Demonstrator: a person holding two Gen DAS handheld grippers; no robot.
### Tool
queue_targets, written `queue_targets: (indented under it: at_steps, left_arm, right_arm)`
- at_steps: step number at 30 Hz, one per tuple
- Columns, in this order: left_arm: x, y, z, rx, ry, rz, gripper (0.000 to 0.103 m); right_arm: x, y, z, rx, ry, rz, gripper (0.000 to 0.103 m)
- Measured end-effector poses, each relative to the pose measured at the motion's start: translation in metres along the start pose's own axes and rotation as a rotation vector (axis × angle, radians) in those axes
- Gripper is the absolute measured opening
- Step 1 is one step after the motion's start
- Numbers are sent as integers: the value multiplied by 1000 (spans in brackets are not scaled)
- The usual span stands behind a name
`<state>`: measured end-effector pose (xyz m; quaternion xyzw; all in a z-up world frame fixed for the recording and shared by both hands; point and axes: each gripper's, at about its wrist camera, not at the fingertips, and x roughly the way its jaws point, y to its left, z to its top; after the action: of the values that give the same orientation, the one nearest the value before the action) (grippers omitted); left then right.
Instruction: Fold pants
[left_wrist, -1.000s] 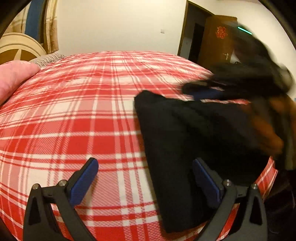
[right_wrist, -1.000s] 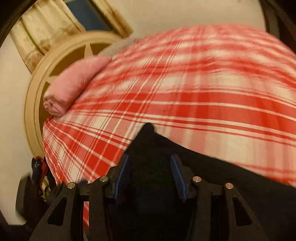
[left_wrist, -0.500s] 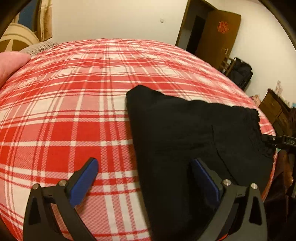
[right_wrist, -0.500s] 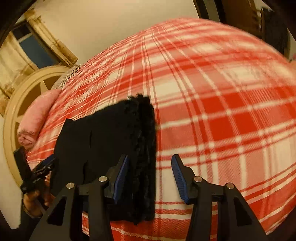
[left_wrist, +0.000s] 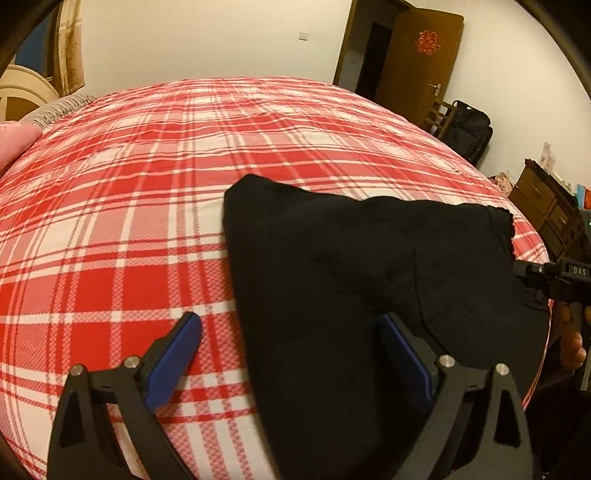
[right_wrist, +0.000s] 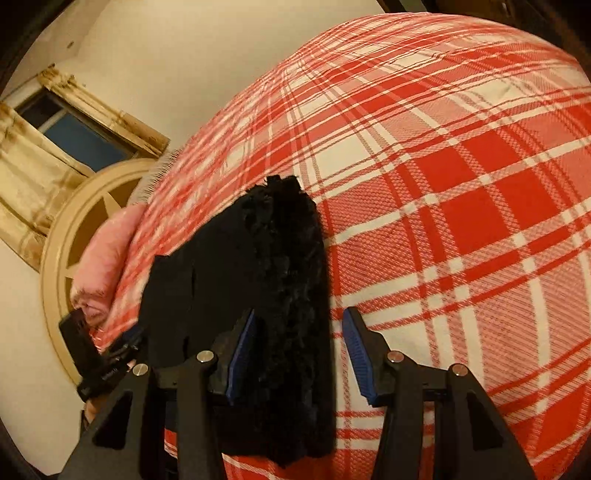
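Black pants (left_wrist: 351, 280) lie folded into a compact block on the bed (left_wrist: 129, 206), near its edge on the red-and-white plaid sheet. Fabric is dark and matte; detail is hard to read. From the left wrist view the far corner is rounded, and a seam line runs down the right part. The right-hand end shows a frilled, fuzzy edge. From the right wrist view the same pants (right_wrist: 258, 280) look like stacked layers, with a fluffy pile strip running along the side nearest the open sheet, and stepped layer edges on the other side.

Left hand-held gripper (left_wrist: 291, 354): jaws spread wide, nothing between them. One finger sits over the plaid, the other over the pants; contact with the fabric cannot be told.

Right hand-held gripper (right_wrist: 299, 350): jaws spread, nothing pinched. Its inner finger is over the fuzzy strip, the outer one over bare sheet.

Each gripper shows at the edge of the other's view. A pink pillow (right_wrist: 107, 254) lies at the head of the bed, well apart from the pants. Brown door (left_wrist: 417, 62) on the far wall.
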<state>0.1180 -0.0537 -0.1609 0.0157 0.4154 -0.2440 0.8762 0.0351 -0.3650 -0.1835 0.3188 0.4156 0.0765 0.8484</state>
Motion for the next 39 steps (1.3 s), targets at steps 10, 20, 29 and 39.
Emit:
queue_targets:
  at_steps: [10, 20, 29, 39]
  left_arm:
    - [1, -1, 3, 26, 15, -39, 88]
    - [7, 0, 7, 6, 6, -116, 76]
    - [-15, 7, 11, -20, -57, -149, 15]
    - [-75, 17, 23, -7, -196, -94, 12]
  right_arm:
    - [-16, 4, -5, -7, -46, -40, 50]
    - [3, 8, -10, -27, 34, 44, 50]
    - [-4, 27, -13, -46, 5, 53, 26]
    - [-4, 90, 8, -153, 1, 84, 23]
